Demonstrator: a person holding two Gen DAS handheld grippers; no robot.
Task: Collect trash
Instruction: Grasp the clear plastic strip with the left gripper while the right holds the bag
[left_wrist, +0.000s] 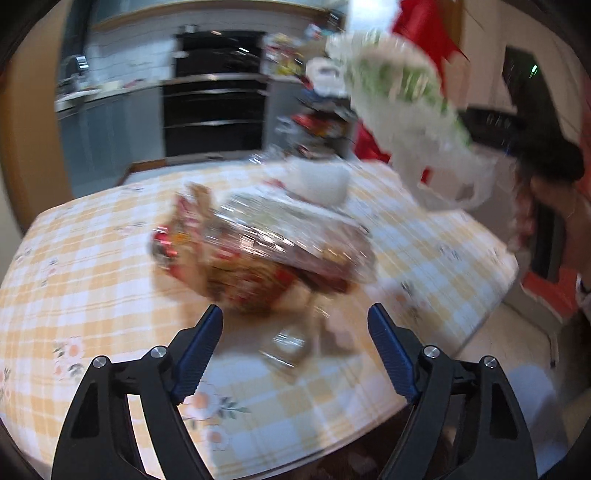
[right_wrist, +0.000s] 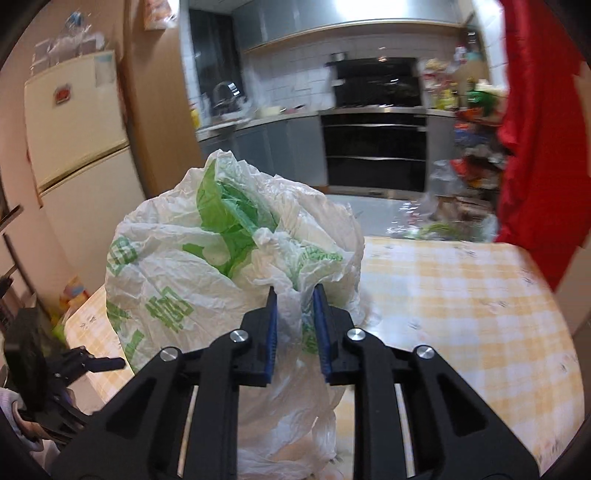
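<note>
A pile of crumpled red and clear snack wrappers (left_wrist: 258, 251) lies in the middle of the yellow checked table (left_wrist: 74, 266). A small clear wrapper (left_wrist: 284, 349) lies nearer, between my left fingers. My left gripper (left_wrist: 295, 314) is open and empty, just short of the pile. My right gripper (right_wrist: 294, 291) is shut on a fold of a white plastic bag with green print (right_wrist: 207, 258). The bag hangs in the air at the upper right of the left wrist view (left_wrist: 410, 122), blurred.
A white roll or cup (left_wrist: 321, 181) stands behind the pile. A black oven (right_wrist: 373, 147) and grey counters line the back wall. A fridge (right_wrist: 74, 147) stands at left. Red cloth (right_wrist: 535, 129) hangs at right. A cluttered shelf (right_wrist: 469, 147) stands beside it.
</note>
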